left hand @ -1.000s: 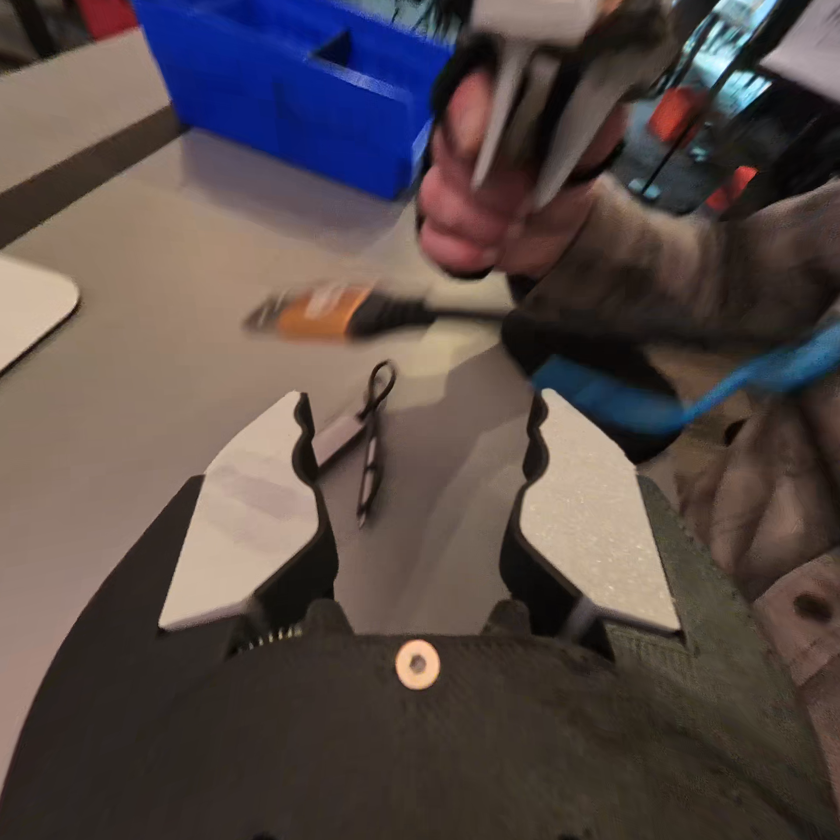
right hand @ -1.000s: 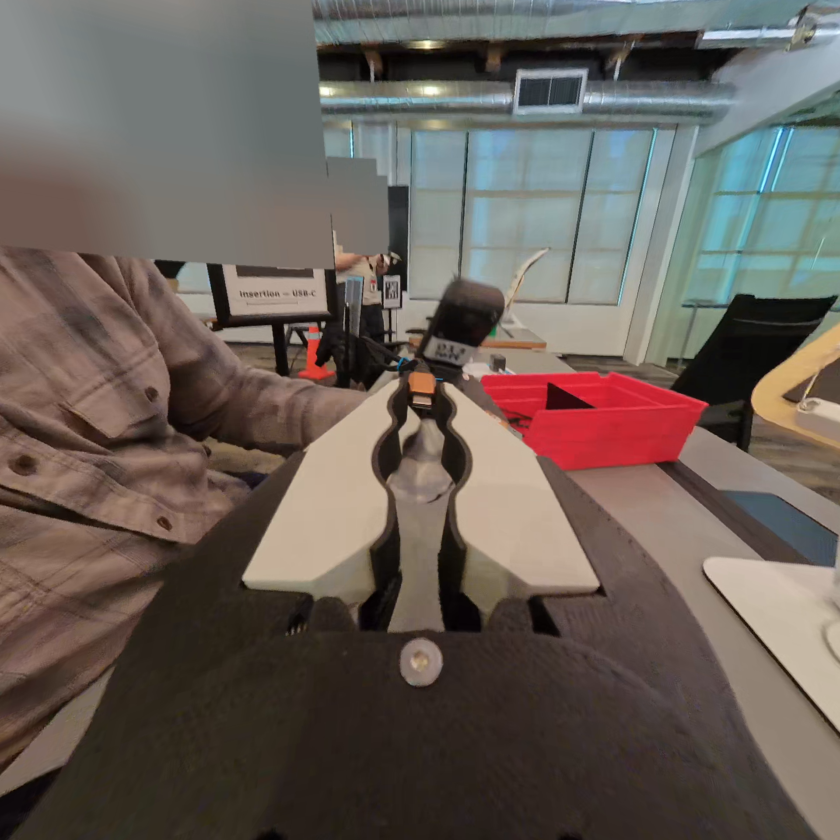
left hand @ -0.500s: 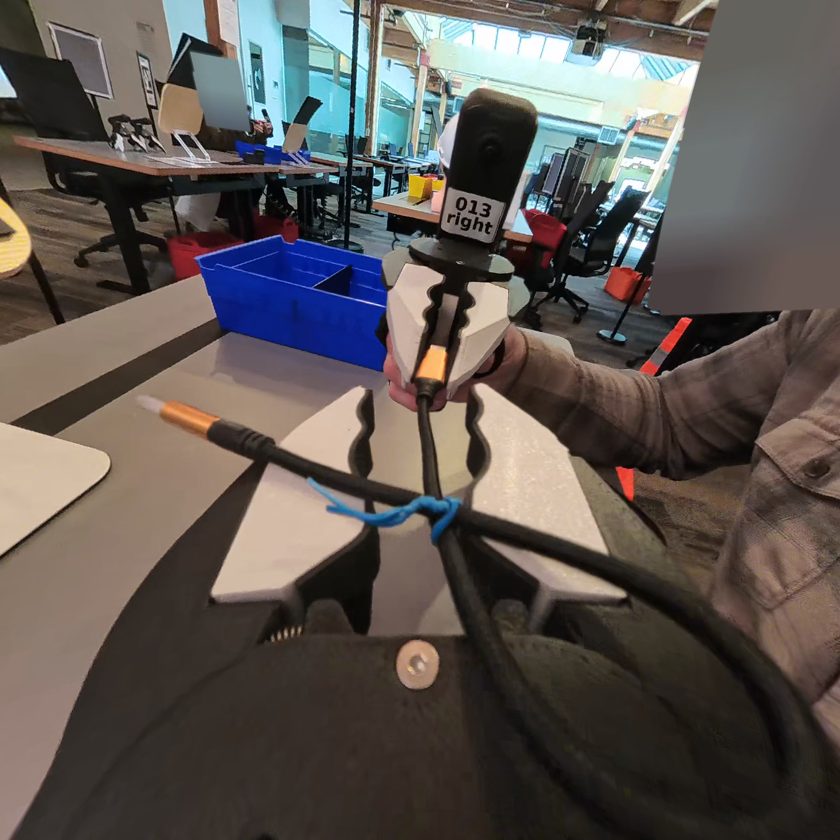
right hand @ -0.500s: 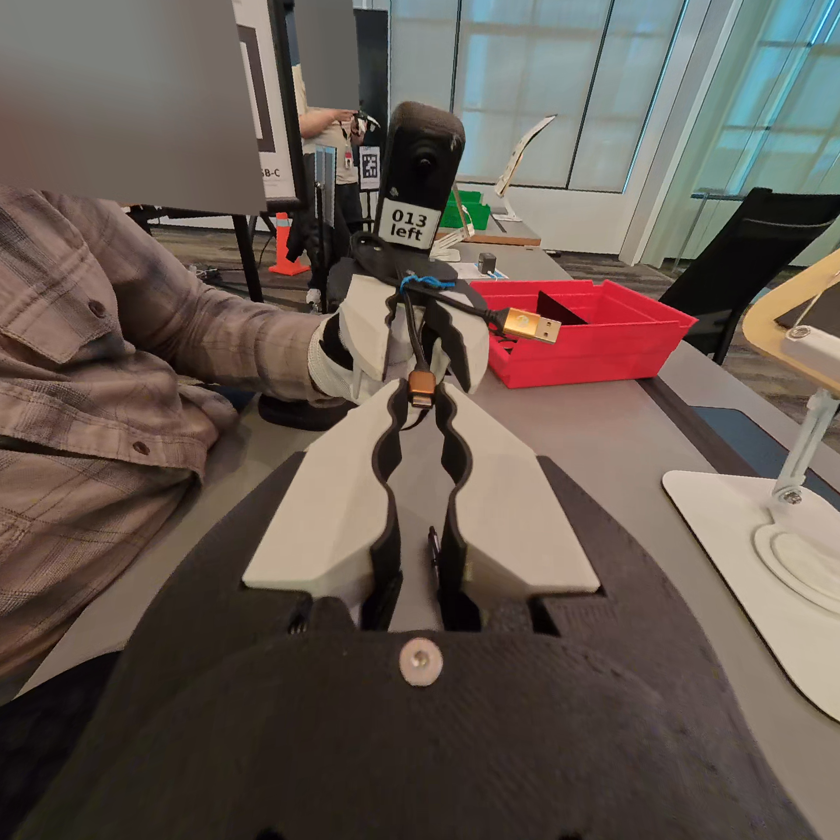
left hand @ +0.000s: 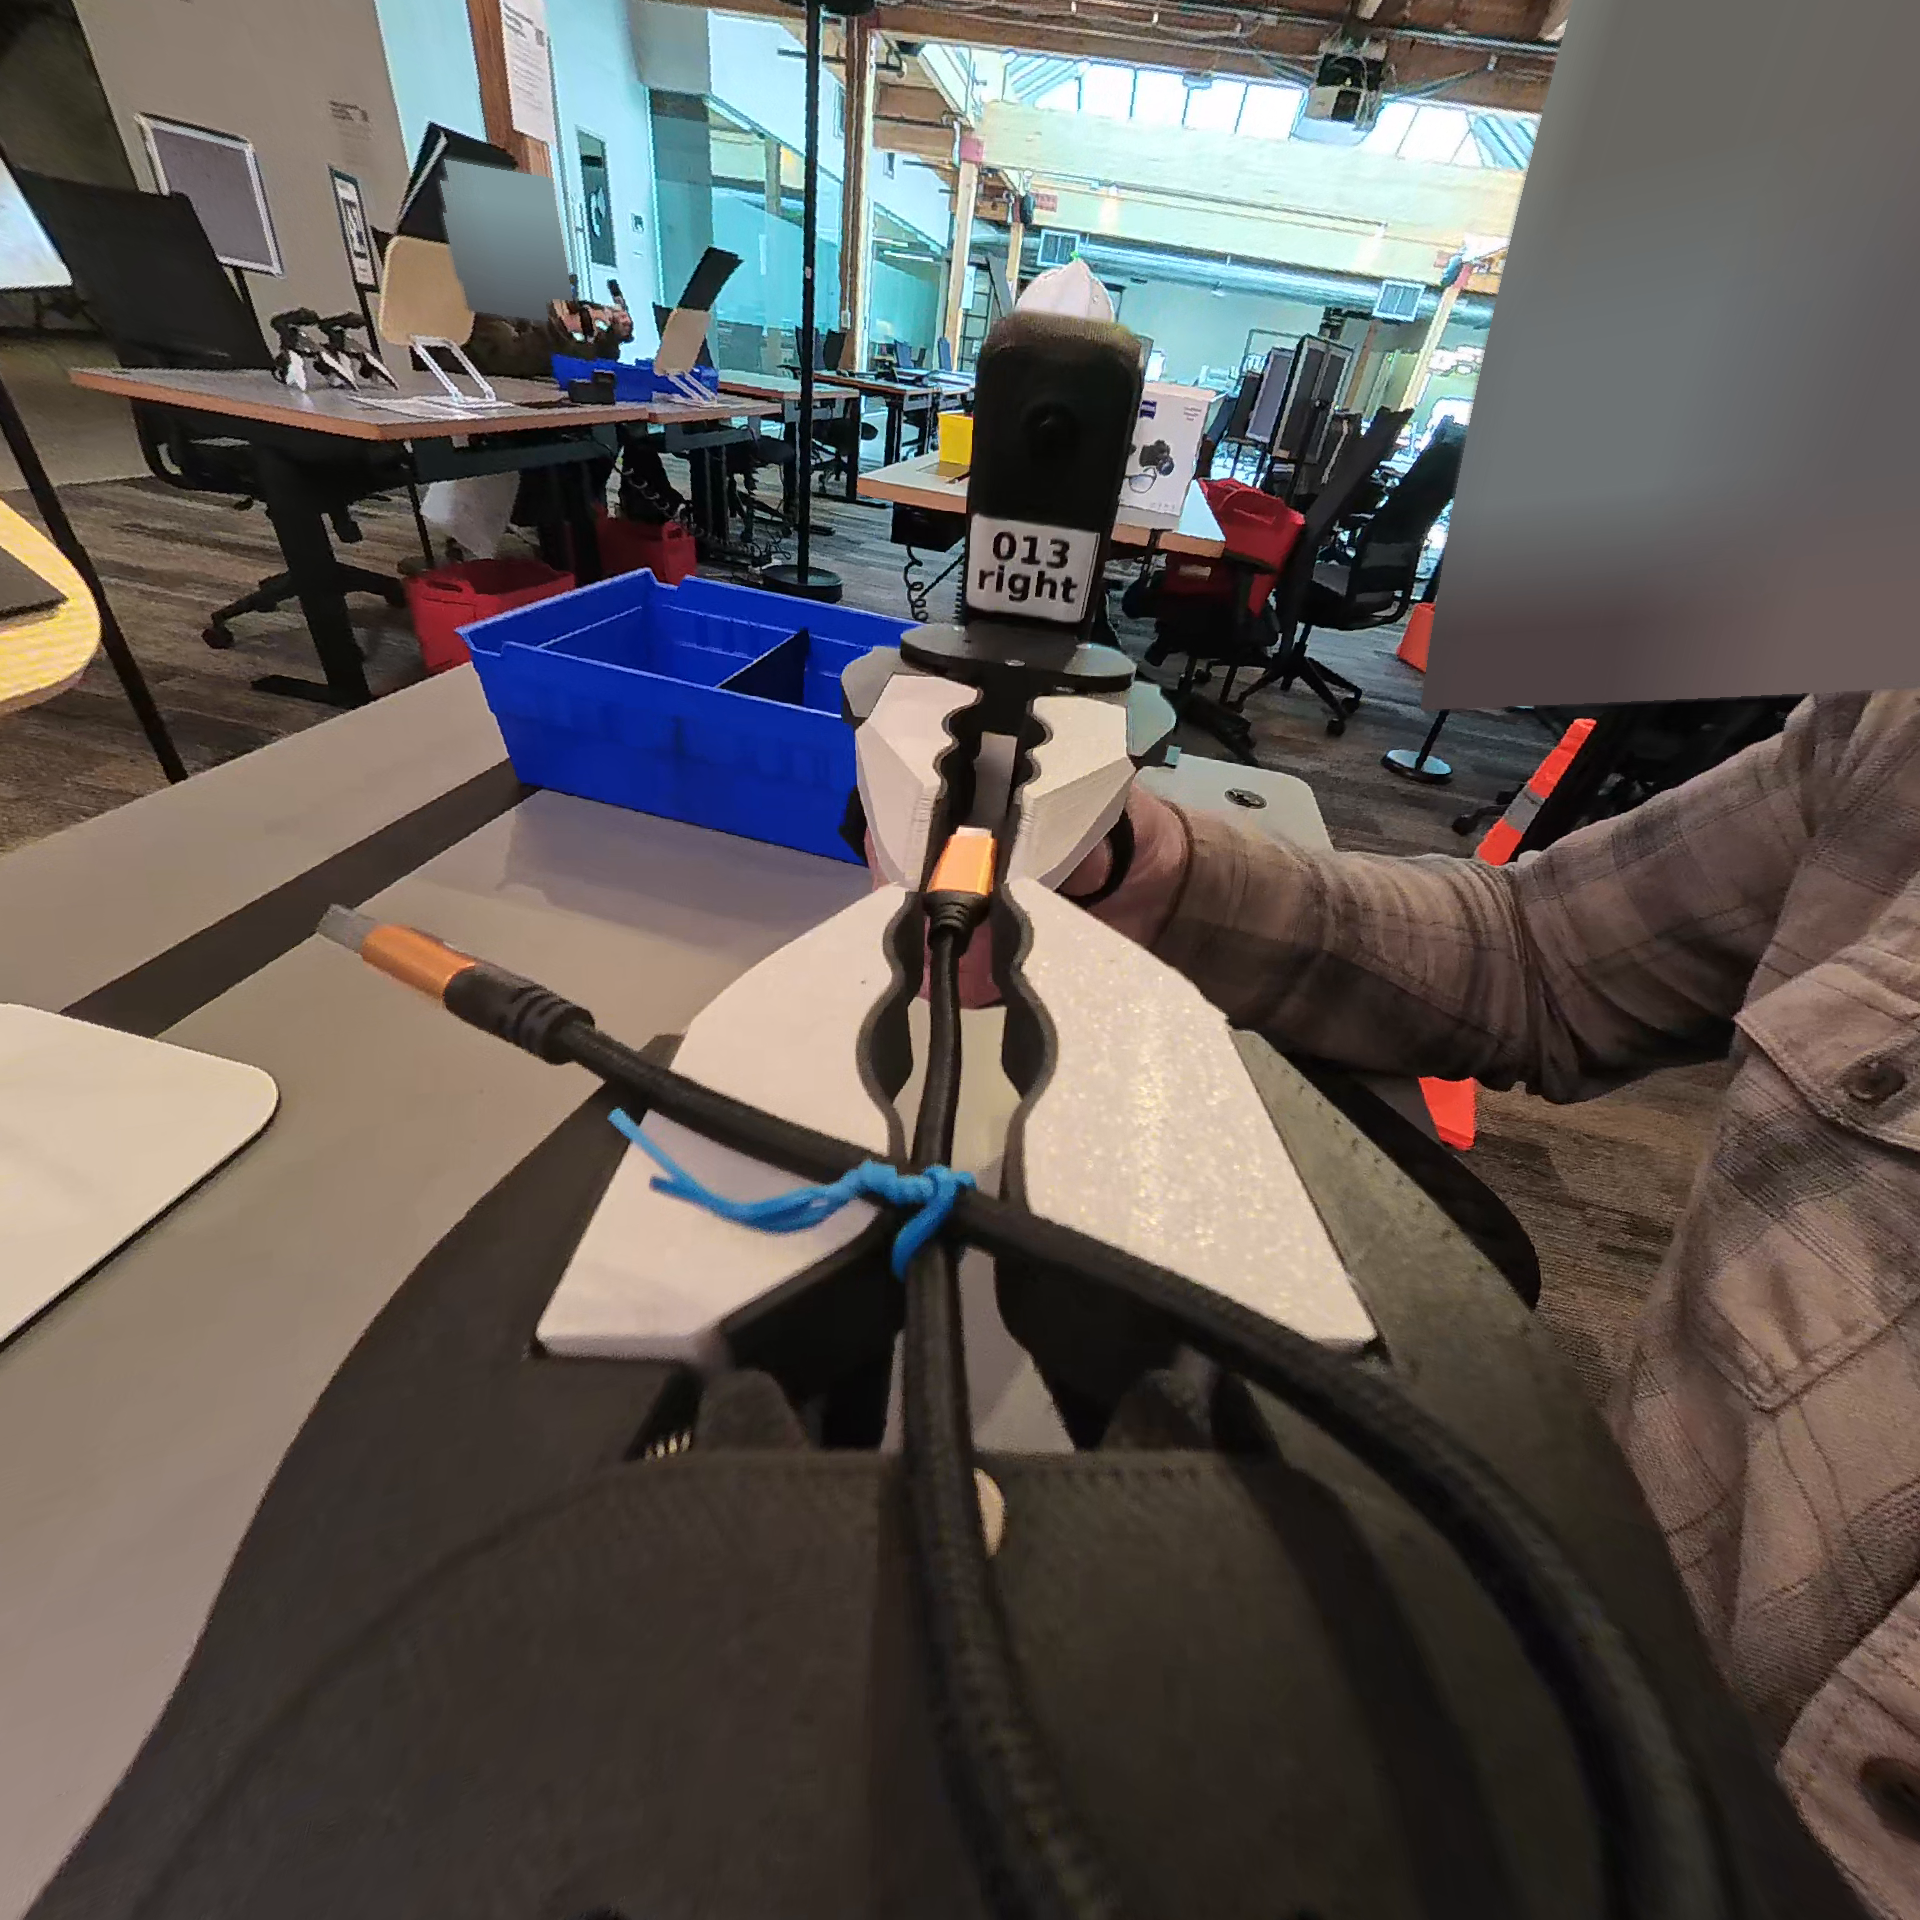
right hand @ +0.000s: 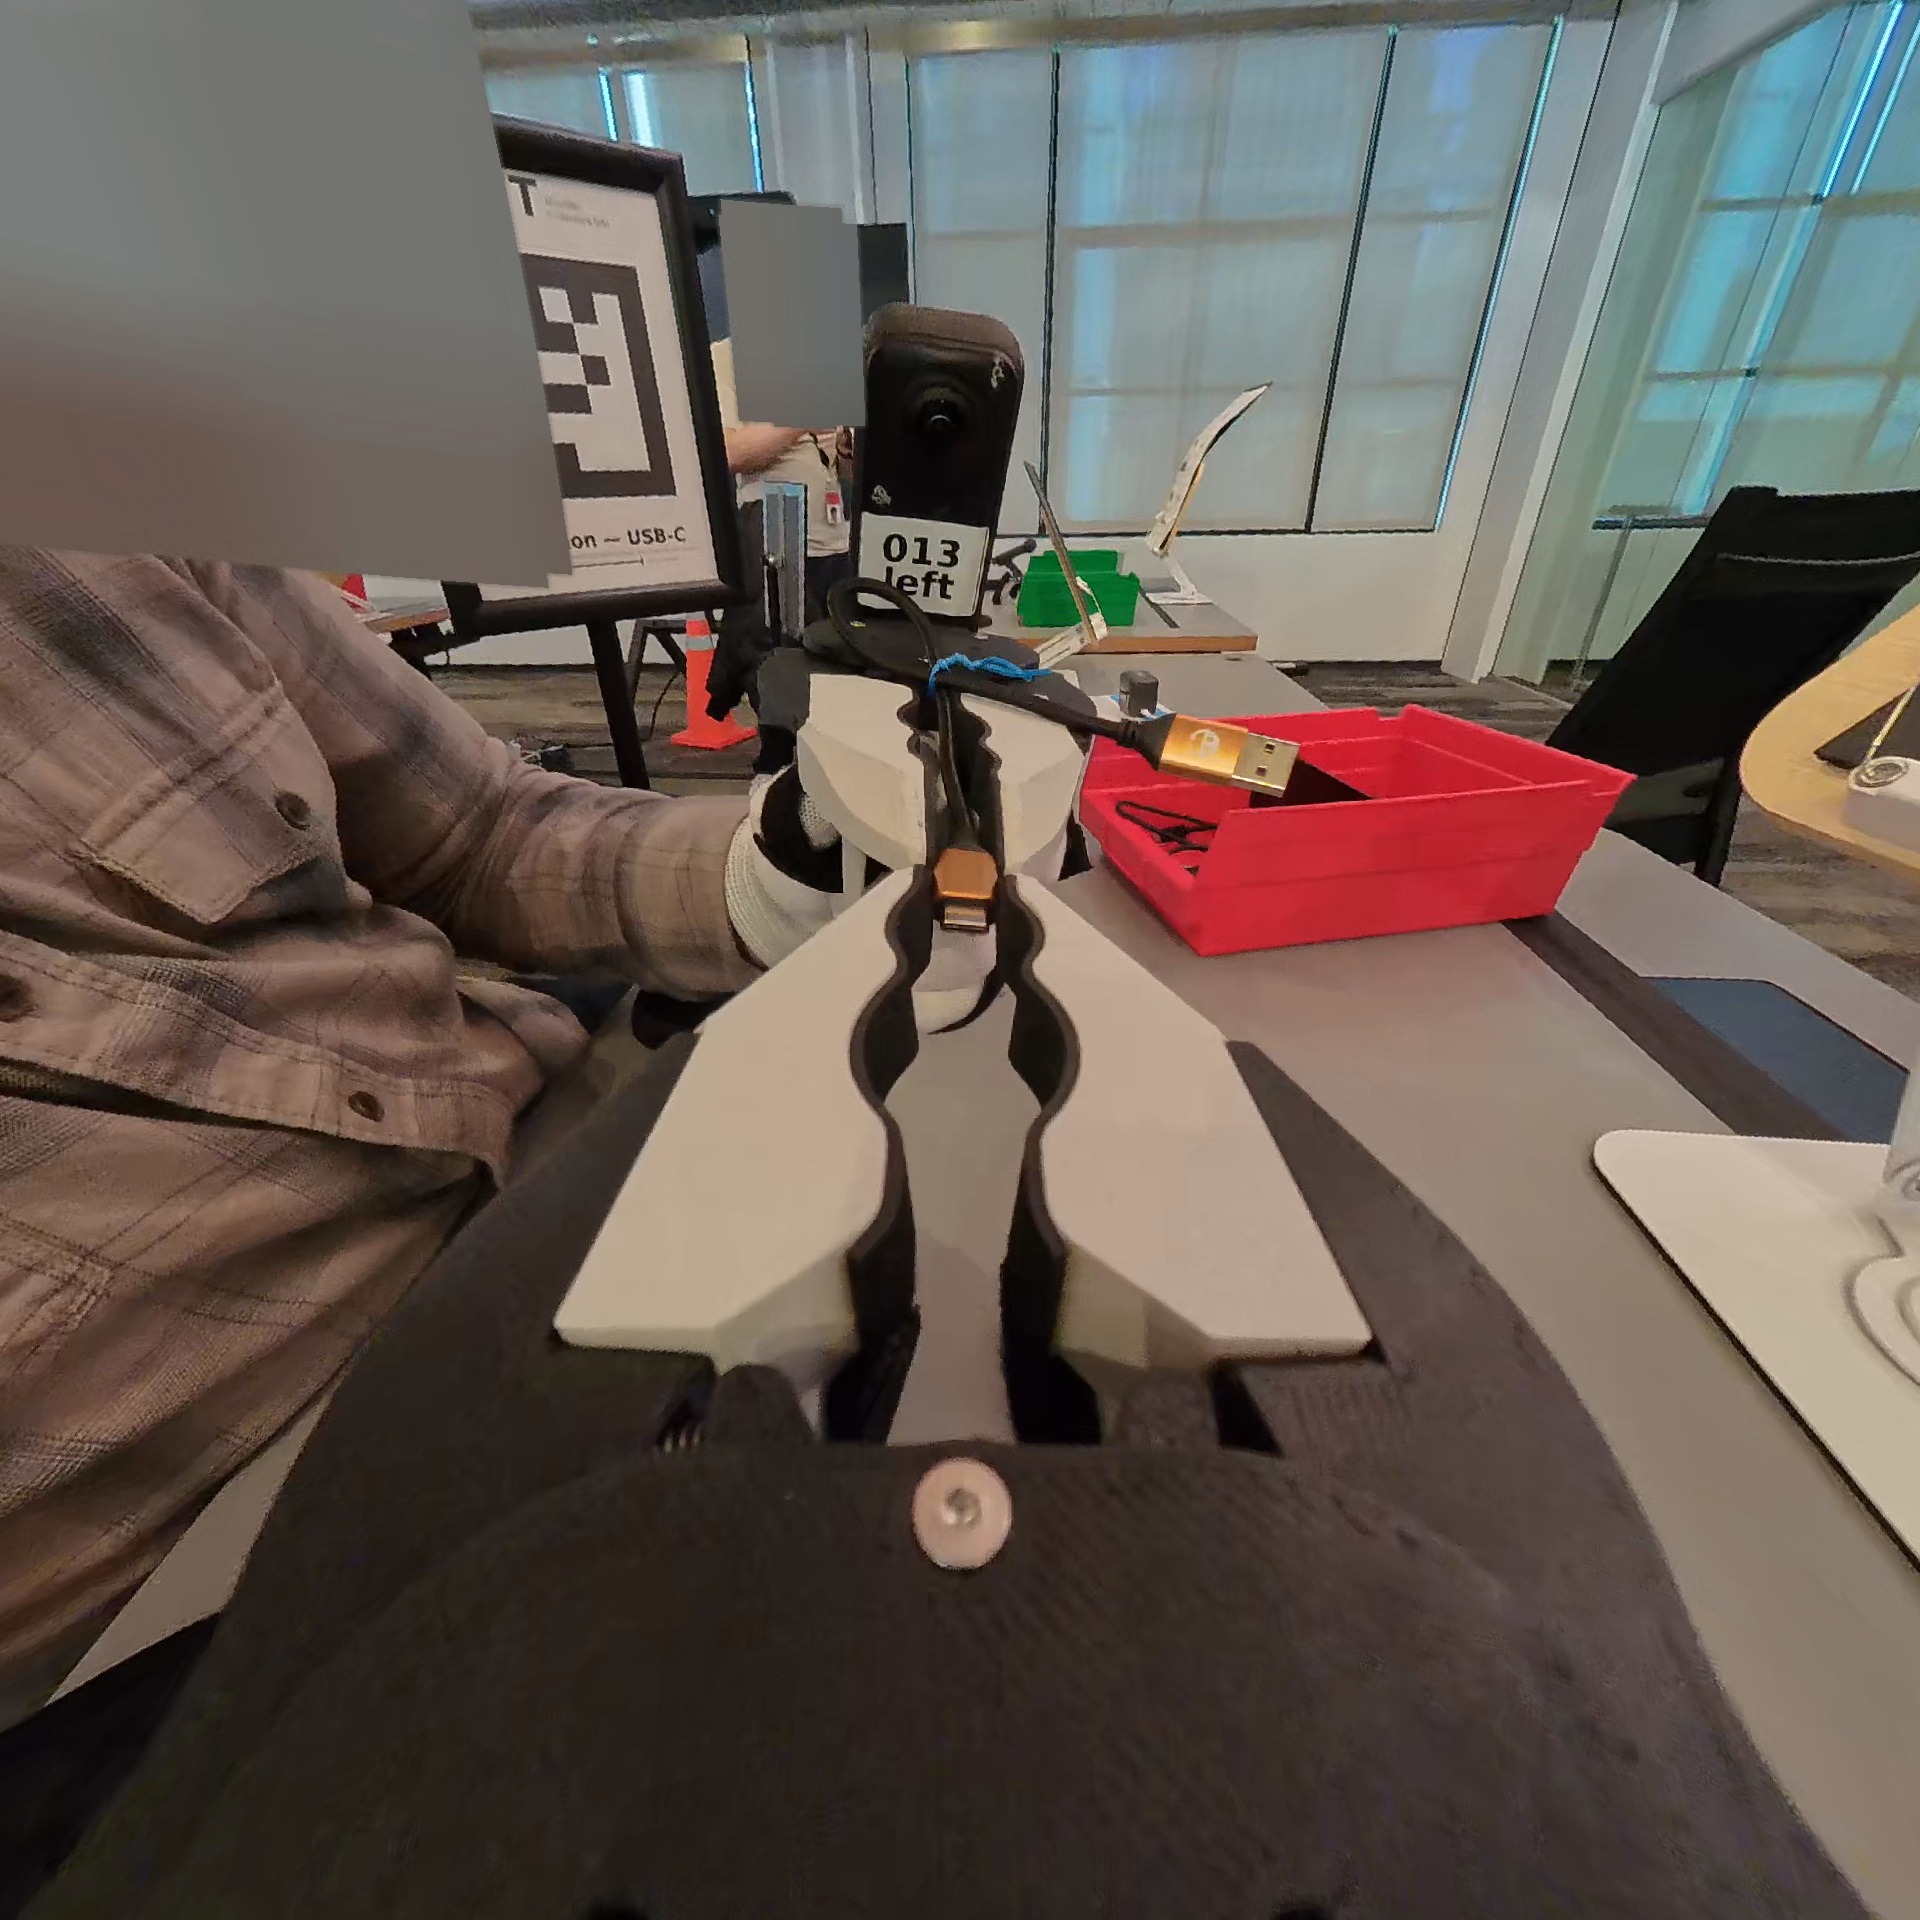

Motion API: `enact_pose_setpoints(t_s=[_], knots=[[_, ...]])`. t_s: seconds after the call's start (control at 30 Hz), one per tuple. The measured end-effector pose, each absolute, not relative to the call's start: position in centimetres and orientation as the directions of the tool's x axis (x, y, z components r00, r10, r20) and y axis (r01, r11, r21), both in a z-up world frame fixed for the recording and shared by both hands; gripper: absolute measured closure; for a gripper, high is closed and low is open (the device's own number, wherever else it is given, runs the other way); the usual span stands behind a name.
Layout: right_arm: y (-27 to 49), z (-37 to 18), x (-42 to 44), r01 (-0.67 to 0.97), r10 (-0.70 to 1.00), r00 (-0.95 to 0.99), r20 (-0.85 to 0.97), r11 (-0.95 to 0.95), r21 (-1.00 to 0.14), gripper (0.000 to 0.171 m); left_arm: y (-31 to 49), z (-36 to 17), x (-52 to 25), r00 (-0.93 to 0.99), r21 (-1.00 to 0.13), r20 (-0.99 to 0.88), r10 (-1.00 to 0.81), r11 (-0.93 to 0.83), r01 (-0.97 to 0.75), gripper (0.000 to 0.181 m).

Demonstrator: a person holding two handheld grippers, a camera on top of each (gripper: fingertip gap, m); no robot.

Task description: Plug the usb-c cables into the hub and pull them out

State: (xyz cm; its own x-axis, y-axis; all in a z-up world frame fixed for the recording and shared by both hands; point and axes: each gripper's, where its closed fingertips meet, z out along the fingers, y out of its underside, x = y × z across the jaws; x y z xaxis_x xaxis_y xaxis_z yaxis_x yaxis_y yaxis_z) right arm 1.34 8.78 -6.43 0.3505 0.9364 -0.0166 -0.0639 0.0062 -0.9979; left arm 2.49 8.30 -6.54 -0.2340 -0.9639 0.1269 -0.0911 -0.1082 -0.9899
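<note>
A black braided cable [left hand: 940, 1049] with a blue tie [left hand: 914, 1195] loops over my left gripper [left hand: 958, 909]. The left gripper is shut on the cable just behind its orange USB-C plug [left hand: 961, 873], held in the air above the grey table [left hand: 343, 1195]. The cable's orange USB-A plug [left hand: 410, 954] sticks out to the left. My right gripper [right hand: 966, 904] faces the left gripper tip to tip. Its jaws stand close on either side of the USB-C plug [right hand: 964, 878]; I cannot tell whether they press on it. The USB-A plug [right hand: 1226, 750] juts right there.
A blue bin [left hand: 665, 717] stands at the back in the left wrist view. A red bin [right hand: 1351, 831] holding a thin black cable stands behind the grippers in the right wrist view. A white pad [right hand: 1766, 1247] lies at the table's edge. A person's sleeves flank both grippers. Left and right tips are no more than a few centimetres apart.
The left gripper lifted from the table to meet the right one and closed around the cable behind the plug. The right gripper's jaws look slightly wider than before.
</note>
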Motion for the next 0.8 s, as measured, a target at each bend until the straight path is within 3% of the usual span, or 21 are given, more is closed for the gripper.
enact_pose_setpoints(t_s=[0.33, 0.5, 0.67, 0.8], knots=[[8.5, -5.9, 1.2, -0.098, 0.942, 0.334, -0.017, 0.017, -0.995, 0.162, 8.1, -6.0, 2.3, -0.22, -0.995, 0.078, -0.972, -0.061, -0.083, 0.17], [9.0, -5.7, 2.2, -0.064, 0.924, 0.381, 0.001, 0.027, -0.998, 0.145, 9.1, -5.9, 1.7, -0.163, -0.995, 0.015, -0.987, 0.001, -0.102, 0.17], [10.5, -8.6, 4.0, 0.223, 0.857, 0.505, 0.098, -0.021, -0.974, 0.134, 12.2, -5.1, 0.4, -0.074, -0.987, -0.076, -0.994, 0.085, -0.136, 0.169], [10.6, -13.2, 3.9, 0.411, 0.846, 0.528, 0.067, -0.185, -0.893, 0.125, 16.1, -3.9, 0.0, -0.005, -0.984, -0.117, -0.993, 0.116, -0.137, 0.169]])
